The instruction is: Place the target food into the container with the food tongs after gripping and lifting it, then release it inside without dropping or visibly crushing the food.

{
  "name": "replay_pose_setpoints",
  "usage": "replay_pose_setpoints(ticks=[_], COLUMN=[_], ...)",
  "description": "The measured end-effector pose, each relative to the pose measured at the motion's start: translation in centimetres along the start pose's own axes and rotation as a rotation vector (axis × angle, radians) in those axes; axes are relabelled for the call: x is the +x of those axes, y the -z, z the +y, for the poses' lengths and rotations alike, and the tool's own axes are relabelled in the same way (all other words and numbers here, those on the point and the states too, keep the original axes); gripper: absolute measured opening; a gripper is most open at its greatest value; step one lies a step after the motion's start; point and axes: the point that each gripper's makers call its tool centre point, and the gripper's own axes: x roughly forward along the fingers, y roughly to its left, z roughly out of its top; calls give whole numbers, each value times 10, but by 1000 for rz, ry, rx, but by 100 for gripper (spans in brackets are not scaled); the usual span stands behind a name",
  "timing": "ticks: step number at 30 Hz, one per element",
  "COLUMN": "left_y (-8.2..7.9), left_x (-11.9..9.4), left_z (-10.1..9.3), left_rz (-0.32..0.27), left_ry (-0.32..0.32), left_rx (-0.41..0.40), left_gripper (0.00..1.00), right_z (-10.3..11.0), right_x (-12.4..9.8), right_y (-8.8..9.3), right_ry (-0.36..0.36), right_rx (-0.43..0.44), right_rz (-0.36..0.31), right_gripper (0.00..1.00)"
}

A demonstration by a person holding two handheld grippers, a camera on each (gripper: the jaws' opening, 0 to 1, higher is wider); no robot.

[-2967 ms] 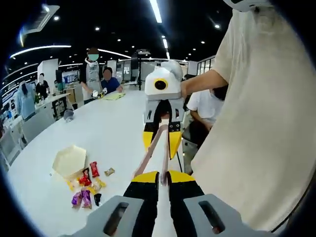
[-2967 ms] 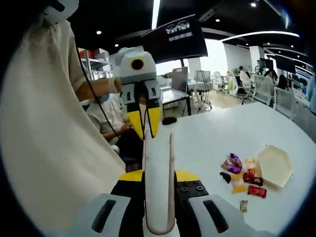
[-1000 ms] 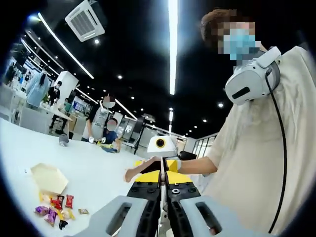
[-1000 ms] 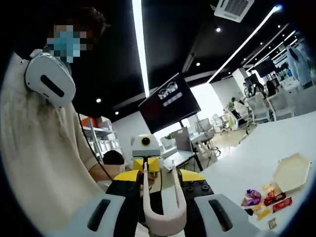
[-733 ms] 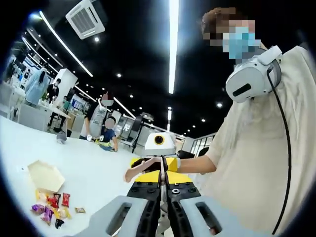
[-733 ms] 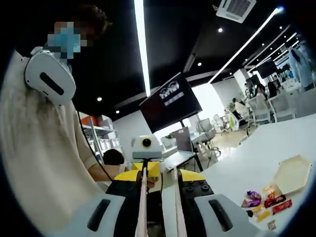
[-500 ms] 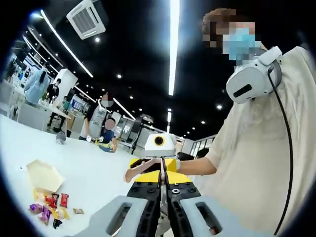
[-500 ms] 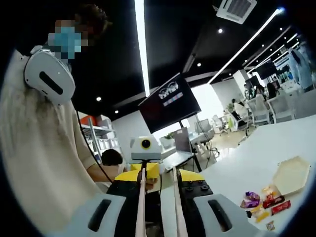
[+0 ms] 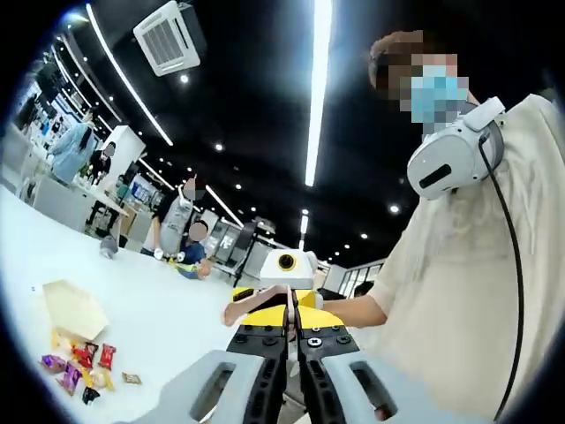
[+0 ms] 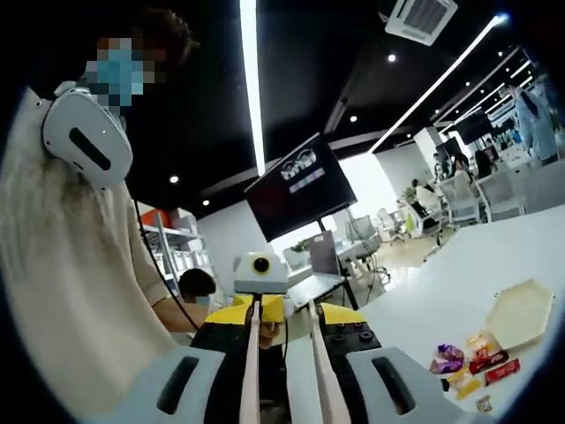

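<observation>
My right gripper (image 10: 284,316) is shut on the white food tongs (image 10: 251,362), whose two arms run up between its jaws. My left gripper (image 10: 259,300) faces it and pinches the far tip of one arm. In the left gripper view the left gripper (image 9: 289,318) is shut, a thin tong tip (image 9: 287,305) showing between its jaws, and the right gripper (image 9: 288,296) sits just beyond, with a hand (image 9: 240,311) beside it. Both are held well above the table. The cream hexagonal container (image 9: 72,307) (image 10: 519,320) lies on the white table with wrapped candies (image 9: 79,364) (image 10: 466,360) beside it.
The white table (image 9: 177,336) (image 10: 424,309) stretches away below. The person in a beige shirt (image 9: 459,300) (image 10: 71,291) stands close behind the grippers. Other people (image 9: 181,230) sit and stand at the table's far end. A dark screen (image 10: 305,185) hangs behind.
Both views have tipped up from the table toward the ceiling. The tongs' looped end has slipped down out of the right gripper view. Both grips hold as before.
</observation>
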Motion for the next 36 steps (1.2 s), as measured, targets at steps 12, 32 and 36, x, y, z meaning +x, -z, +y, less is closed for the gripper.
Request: replay_pose_setpoints(ticks=[12,32,36], left_y=[2,7,17], left_x=[6,-20,-36], left_z=[-2,32,48], left_rz=[6,32,133], left_ry=[5,-192,-290], left_rx=[-8,25,110], left_gripper=[0,0,3], right_z=[2,-29,-42], right_x=[0,-11,-23], right_y=[3,23,31], right_ry=[-5,131,181], right_rx=[-5,-49,-55], right_rz=[15,65,85], right_gripper=[28,25,25])
